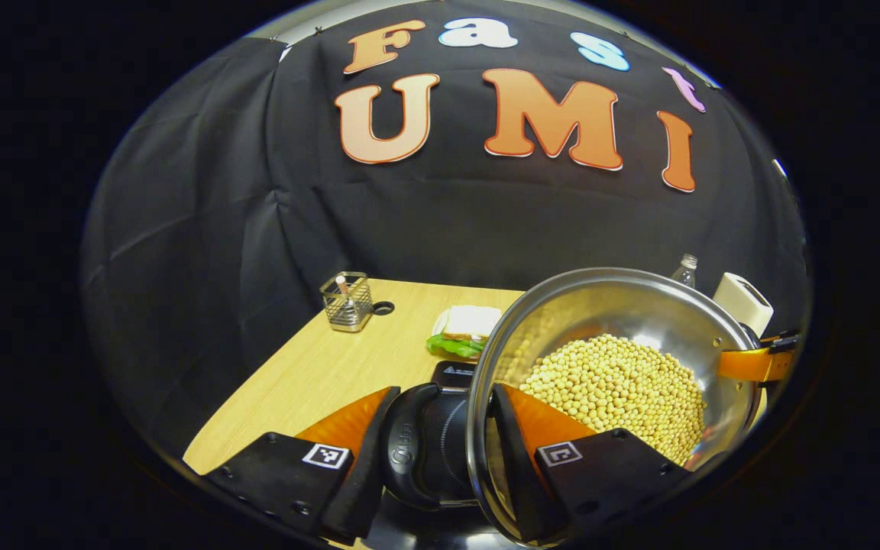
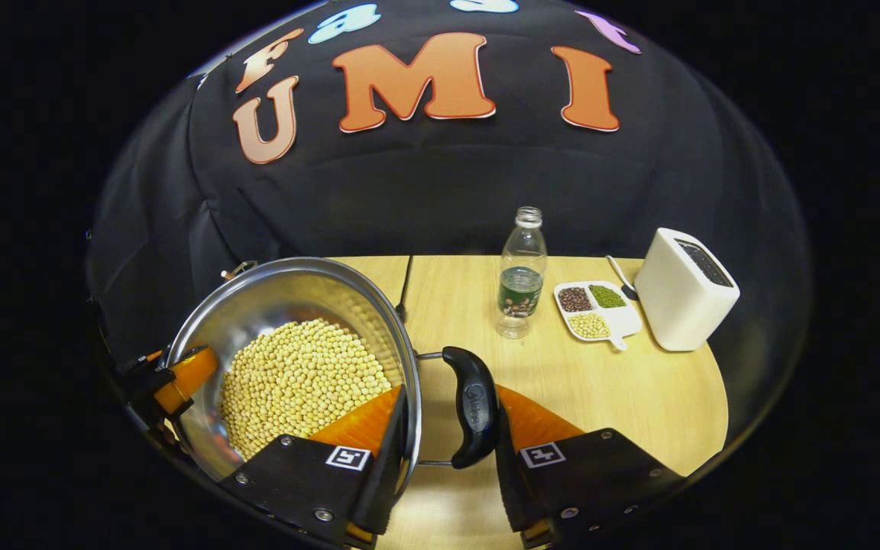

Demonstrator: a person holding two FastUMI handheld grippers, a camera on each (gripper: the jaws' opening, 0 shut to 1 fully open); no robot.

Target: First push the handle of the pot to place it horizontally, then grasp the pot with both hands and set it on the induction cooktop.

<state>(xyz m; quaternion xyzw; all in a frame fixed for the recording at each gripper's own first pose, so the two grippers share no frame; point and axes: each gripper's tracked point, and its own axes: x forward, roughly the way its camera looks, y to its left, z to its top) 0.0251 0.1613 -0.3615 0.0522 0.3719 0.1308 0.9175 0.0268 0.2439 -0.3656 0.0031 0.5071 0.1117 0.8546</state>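
Since each gripper already straddles one of the pot's point(image 2: 295, 336) two side handles, the handle-pushing step looks done and the two-handed grasp is in place. In the left gripper view the left gripper point(image 1: 440, 451) has its jaws around the left handle point(image 1: 428, 447), both pads seeming to press on it, with the pot rim just past the inner finger. In the right gripper view the right gripper point(image 2: 448, 451) brackets the right handle point(image 2: 472, 405), but one finger lies at the pot wall with a gap to the handle, so I cannot tell whether it is clamped. The pot, full of soybeans point(image 2: 295, 382), seems tilted and held off the counter point(image 2: 638, 397) near its front edge. What I take for the cooktop point(image 1: 451, 374) is a dark slab just beyond the left handle; setting the pot on it is what remains.

The counter is pale wood, against a black cloth wall. Toward its back edge stand a bottle point(image 2: 520, 275), a divided dish point(image 2: 593, 309) and a toaster point(image 2: 681, 290); a wire caddy point(image 1: 347, 300) and a sandwich point(image 1: 467, 328) sit toward the far left
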